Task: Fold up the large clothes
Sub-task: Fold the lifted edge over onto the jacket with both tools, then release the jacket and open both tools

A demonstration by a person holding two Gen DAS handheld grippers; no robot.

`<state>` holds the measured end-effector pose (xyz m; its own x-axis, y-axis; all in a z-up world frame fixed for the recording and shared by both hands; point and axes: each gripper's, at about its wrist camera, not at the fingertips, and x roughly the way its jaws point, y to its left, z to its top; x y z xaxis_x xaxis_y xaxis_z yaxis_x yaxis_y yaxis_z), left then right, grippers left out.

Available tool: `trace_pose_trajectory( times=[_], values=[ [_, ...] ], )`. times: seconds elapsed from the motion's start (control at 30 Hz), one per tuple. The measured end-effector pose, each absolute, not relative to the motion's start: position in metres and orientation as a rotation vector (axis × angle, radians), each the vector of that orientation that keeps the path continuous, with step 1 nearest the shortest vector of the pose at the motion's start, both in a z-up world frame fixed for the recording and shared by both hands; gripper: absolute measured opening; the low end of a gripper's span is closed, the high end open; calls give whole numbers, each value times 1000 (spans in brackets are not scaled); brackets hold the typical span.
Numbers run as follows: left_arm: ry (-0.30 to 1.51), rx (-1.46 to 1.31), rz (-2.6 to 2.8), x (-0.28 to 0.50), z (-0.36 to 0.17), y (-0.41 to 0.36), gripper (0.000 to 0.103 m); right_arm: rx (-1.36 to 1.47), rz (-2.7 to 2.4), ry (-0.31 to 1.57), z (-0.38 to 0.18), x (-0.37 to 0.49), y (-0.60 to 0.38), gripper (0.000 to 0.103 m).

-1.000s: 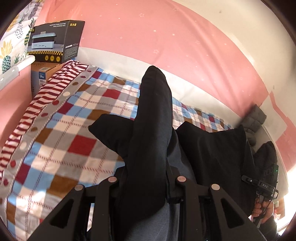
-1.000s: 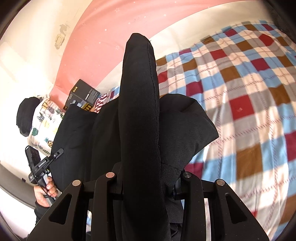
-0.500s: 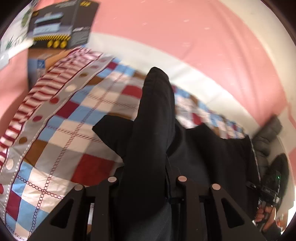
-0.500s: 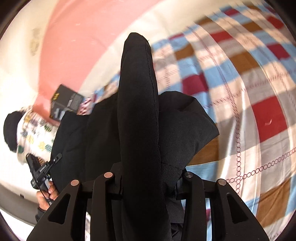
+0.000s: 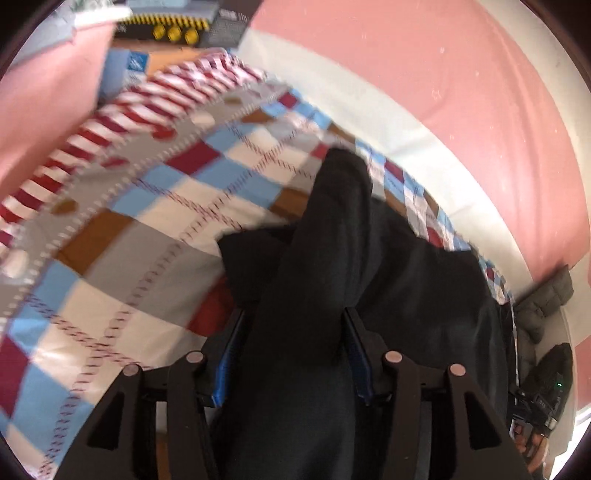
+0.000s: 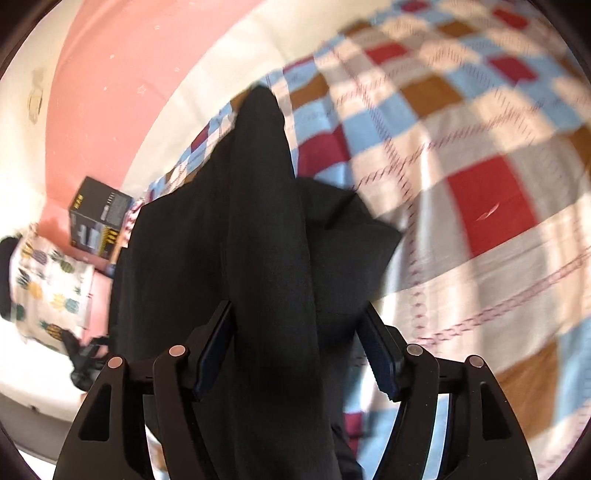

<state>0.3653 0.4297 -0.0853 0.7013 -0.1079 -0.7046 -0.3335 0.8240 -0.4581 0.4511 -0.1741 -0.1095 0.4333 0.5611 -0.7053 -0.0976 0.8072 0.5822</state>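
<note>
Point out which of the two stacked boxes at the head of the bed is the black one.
The upper box, black with a yellow-and-black strip along its edge; it sits on the orange-and-blue box, which shows just behind the striped quilt border.

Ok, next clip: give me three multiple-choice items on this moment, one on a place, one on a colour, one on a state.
1. Where does the black garment lie?
A. on the checked bedspread
B. on the floor
C. on a chair

2. What colour is the wall band behind the bed?
A. green
B. pink
C. grey

3. How are the left hand-held gripper and right hand-held gripper?
A. shut on a box
B. out of view
C. jaws apart, cloth between

Key: 1 A, the cloth spreads over the checks; 2 B, the pink wall; 3 C, both are opening, with gaps beside the fold.
</note>
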Motion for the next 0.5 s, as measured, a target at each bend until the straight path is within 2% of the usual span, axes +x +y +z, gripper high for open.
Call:
trace_pose_trajectory(
  times=[0.13,0.23,0.3,0.33,0.4,0.47,0.5],
  values=[
    [712,-580,156,337,-56,429,53,360,319,916,-67,430,-179,67],
    [712,-454,108,331,-47,395,53,224,332,853,-51,416,-154,66],
    [733,-367,100,335,-53,374,53,143,334,838,-51,412,-134,41],
    [761,-334,114,340,-62,366,53,121,340,863,-58,415,-123,24],
    [802,-330,161,350,-80,366,52,93,309,910,-77,420,-113,20],
    [801,-354,177,355,-91,368,53,71,278,949,-98,430,-110,7],
    [791,-351,186,357,-92,367,53,69,275,956,-104,431,-110,6]
  ],
)
